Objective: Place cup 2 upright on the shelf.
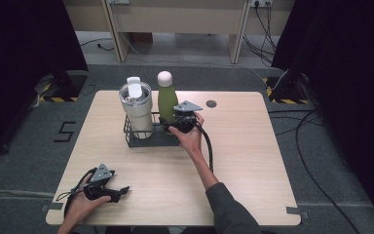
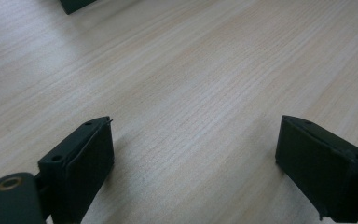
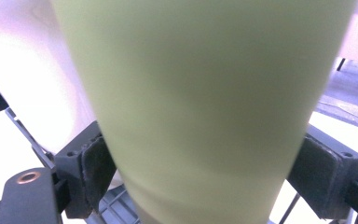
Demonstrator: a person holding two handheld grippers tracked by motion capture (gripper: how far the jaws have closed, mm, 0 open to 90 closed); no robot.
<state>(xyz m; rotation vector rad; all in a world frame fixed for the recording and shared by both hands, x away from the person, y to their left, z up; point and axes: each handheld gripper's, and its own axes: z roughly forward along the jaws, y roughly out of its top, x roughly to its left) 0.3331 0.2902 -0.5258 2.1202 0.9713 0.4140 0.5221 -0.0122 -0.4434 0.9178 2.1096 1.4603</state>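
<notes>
My right gripper [image 1: 174, 120] has its 2 jaws pressed against either side of the green bottle [image 1: 167, 104], low on its body; in the right gripper view the pads [image 3: 93, 163] sit tight on the pale green wall [image 3: 200, 107], so I read it as clamped on the bottle. The bottle stands upright with a white cap, in the right half of a dark wire caddy [image 1: 132, 141], and a cream tumbler [image 1: 137, 108] with a clear lid stands in the left half, just beside it. The caddy sits near the far edge of the table [image 1: 243, 165], a little left of its middle. My left gripper [image 1: 119, 191] rests close to the near left corner, its jaws spread wide with nothing between them but bare wood grain [image 2: 191, 116]. A small dark round disc [image 1: 211, 104] lies near the far edge, right of the bottle.
</notes>
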